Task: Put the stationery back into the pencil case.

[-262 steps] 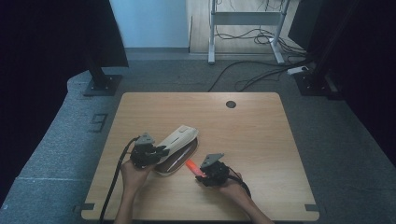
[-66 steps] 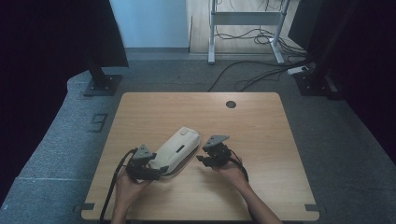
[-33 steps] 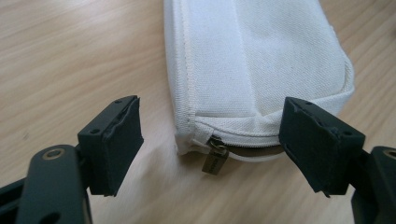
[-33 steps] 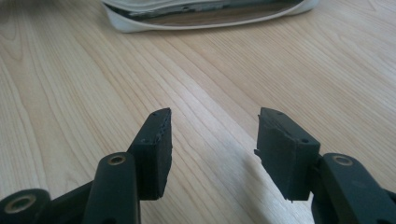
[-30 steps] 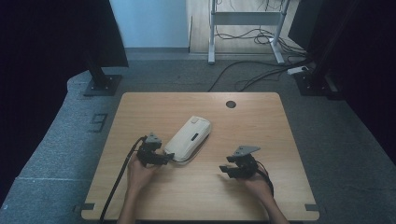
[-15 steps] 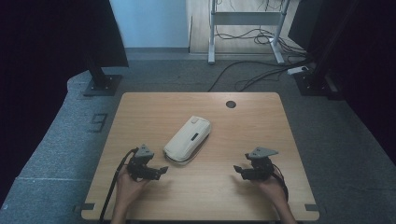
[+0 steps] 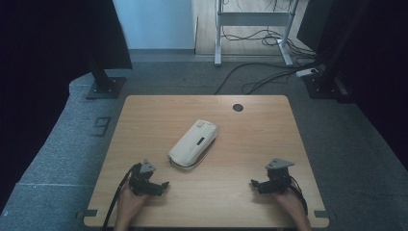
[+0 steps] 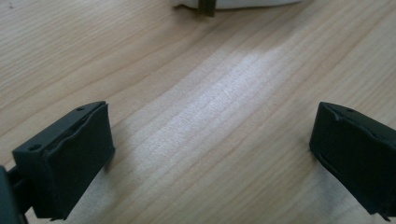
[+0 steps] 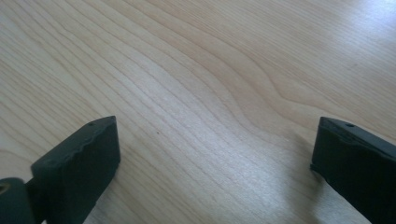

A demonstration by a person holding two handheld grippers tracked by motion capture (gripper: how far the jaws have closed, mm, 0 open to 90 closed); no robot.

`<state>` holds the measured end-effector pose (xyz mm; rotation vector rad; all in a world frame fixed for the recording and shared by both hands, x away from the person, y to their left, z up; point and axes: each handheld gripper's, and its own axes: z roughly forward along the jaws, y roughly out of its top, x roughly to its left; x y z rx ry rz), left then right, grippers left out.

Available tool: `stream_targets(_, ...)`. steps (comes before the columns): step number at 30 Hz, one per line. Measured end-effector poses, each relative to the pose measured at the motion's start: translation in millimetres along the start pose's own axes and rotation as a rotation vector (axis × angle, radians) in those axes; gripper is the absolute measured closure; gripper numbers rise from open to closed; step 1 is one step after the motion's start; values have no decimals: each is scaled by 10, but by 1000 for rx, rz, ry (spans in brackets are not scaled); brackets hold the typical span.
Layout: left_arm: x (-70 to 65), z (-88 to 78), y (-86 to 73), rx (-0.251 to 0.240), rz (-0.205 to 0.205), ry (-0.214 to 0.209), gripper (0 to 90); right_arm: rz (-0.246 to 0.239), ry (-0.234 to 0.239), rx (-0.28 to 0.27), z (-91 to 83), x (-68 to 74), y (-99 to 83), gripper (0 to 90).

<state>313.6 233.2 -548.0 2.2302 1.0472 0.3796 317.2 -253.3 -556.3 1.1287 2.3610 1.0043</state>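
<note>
A cream zip case lies slanted in the middle of the wooden table. My left gripper rests low by the near edge, down-left of the case and apart from it. Its jaws have just been opening; they stand open over bare wood, and the case's edge shows far ahead. My right gripper sits near the front right of the table, pointing left. Its jaws have just been opening too and hold nothing.
A round black cable hole sits near the table's far edge. On the grey floor beyond are a black stand base, loose cables, a white power strip and a metal frame.
Both hands have drawn back from the case toward the near edge and sunk lower, the right one going far right. Both pairs of jaws have widened. The case lies still.
</note>
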Motion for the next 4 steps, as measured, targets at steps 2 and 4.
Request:
stream_targets(2, 0, 2, -2, -2, 0, 1, 0, 5, 4, 3, 2, -5, -5, 0)
stream_targets(4, 1, 2, -2, -2, 0, 0, 0, 9, 2, 4, 3, -5, -5, 0)
